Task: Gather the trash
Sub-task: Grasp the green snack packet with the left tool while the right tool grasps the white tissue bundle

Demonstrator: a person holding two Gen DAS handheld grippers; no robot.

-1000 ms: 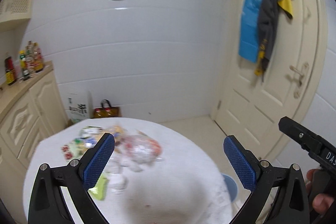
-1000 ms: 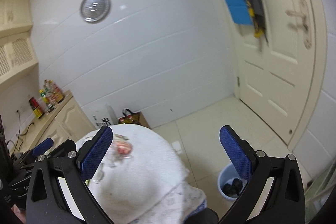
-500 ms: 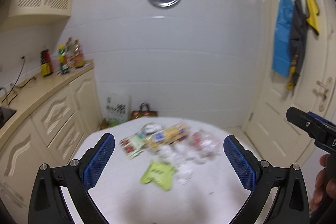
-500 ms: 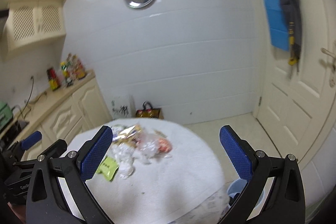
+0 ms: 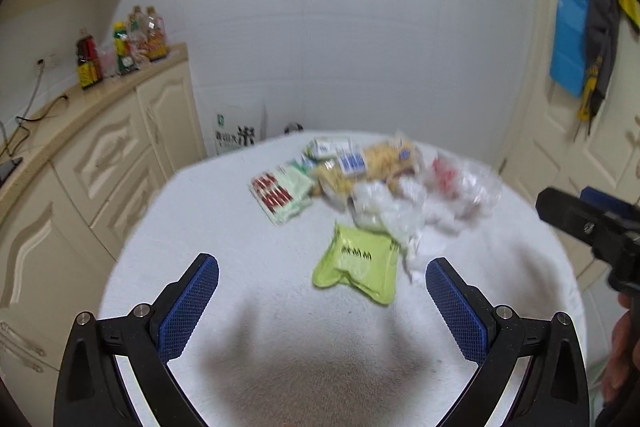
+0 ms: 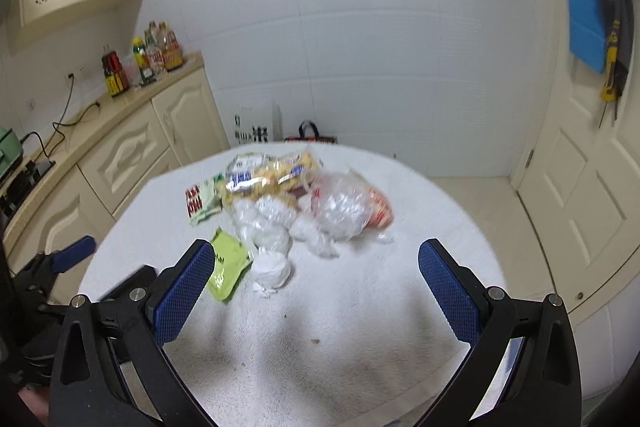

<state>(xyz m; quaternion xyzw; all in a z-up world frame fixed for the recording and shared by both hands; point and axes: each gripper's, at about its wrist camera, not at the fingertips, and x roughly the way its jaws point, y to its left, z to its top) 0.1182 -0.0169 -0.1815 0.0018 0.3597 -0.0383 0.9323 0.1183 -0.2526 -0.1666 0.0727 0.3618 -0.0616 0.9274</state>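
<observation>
Nothing collected yet: the wrappers point(image 5: 360, 167) and tissue point(image 6: 272, 267) lie on the worktop point(image 5: 240, 227); left claw point(image 5: 322, 311) and right claw point(image 6: 316, 297) both gape empty

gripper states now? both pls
Left gripper: jaws open, holding nothing, above the table.
Right gripper: jaws open, holding nothing.

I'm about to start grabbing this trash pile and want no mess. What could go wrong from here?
The crumpled tissue and clear plastic bag are light and tangled together, so lifting one may drag others across the table. The flat green packet may slip from the left gripper; both grippers are open.
</observation>
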